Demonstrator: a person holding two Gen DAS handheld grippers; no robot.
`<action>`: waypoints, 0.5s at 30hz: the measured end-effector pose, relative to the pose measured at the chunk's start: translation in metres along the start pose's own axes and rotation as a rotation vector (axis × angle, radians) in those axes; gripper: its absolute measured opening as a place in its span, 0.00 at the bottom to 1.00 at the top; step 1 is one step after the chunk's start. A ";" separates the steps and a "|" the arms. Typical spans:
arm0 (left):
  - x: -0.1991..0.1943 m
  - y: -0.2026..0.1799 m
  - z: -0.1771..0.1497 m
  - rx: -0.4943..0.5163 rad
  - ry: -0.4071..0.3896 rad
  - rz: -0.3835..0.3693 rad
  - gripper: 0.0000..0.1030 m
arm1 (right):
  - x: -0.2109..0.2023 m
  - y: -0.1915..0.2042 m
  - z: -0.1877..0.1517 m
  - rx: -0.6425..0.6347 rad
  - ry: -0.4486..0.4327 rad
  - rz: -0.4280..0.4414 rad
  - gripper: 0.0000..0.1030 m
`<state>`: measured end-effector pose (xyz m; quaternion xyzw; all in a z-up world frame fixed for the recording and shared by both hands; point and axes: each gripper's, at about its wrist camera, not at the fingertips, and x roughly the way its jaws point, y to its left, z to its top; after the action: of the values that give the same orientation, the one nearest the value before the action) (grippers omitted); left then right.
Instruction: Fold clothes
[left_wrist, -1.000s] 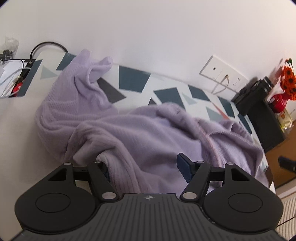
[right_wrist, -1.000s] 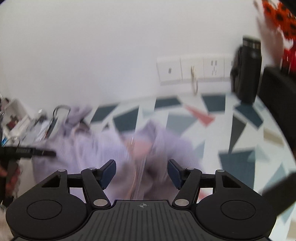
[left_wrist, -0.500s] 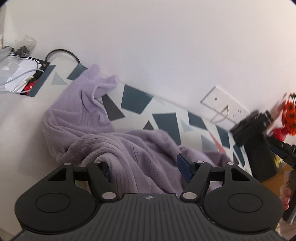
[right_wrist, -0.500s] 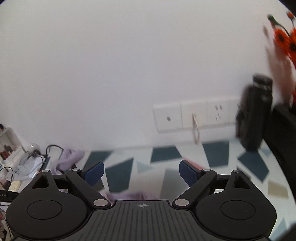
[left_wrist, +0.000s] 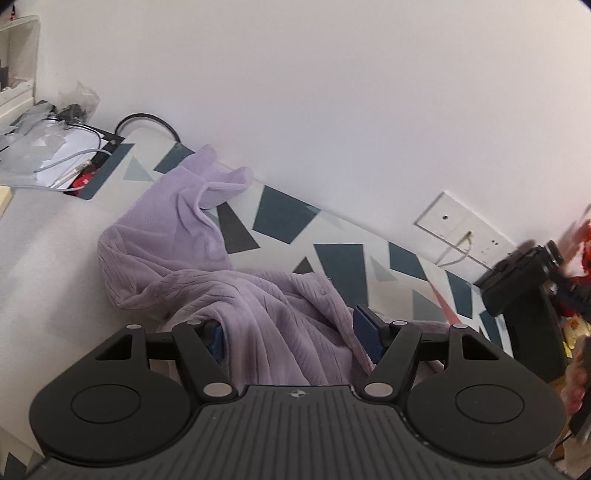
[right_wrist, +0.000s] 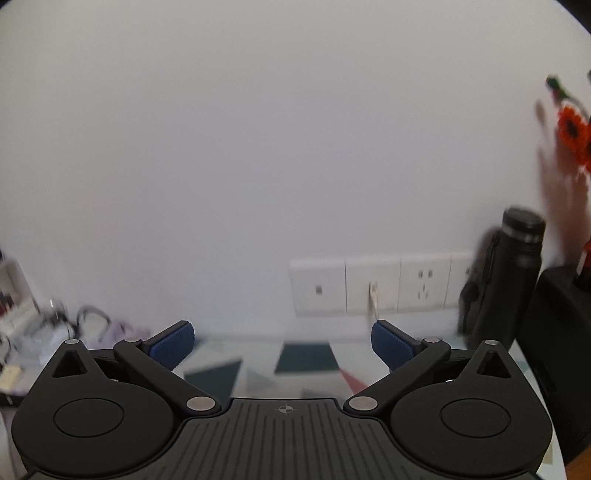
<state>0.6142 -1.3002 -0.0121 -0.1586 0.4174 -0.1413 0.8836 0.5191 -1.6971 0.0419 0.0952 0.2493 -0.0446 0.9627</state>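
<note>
On the patterned tabletop (left_wrist: 280, 221), a lilac sweater (left_wrist: 192, 266) lies crumpled, one part bunched up against the far wall at the left and the bulk trailing towards the near side. The left tongs (left_wrist: 291, 338) have a thick fold of that sweater gathered between their blue pads, and the cloth hangs from them in drawn pleats, so I judge them to be clamped on it. Compared with a second ago, this view sits higher and has rolled: more wall shows, and the sweater looks pulled up off the surface near the tongs.

The right tongs (right_wrist: 282, 345) have changed more. A second ago they hovered low over the lilac heap; now they look towards the wall sockets (right_wrist: 369, 286) and a black flask (right_wrist: 513, 273) at the right, with only bare patterned tabletop ahead. Their jaws are opening, and nothing is between them. A sliver of the sweater shows far to the left in that view.

For the fold, this reads as a release on the right side: one hand keeps the garment lifted while the other is free to take a new hold. The sweater is not yet flat, so the folding is at an early stage.
</note>
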 end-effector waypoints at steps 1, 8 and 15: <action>0.001 0.000 0.000 -0.001 -0.004 0.007 0.66 | 0.008 -0.001 -0.007 -0.009 0.034 0.000 0.99; 0.001 -0.002 0.005 0.002 0.013 -0.002 0.66 | 0.059 -0.005 -0.079 -0.040 0.295 -0.002 0.99; 0.004 0.006 0.019 0.124 0.130 -0.107 0.66 | 0.071 0.012 -0.128 0.020 0.406 -0.023 0.99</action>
<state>0.6324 -1.2934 -0.0053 -0.1161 0.4552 -0.2237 0.8540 0.5220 -1.6621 -0.1007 0.1091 0.4390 -0.0378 0.8910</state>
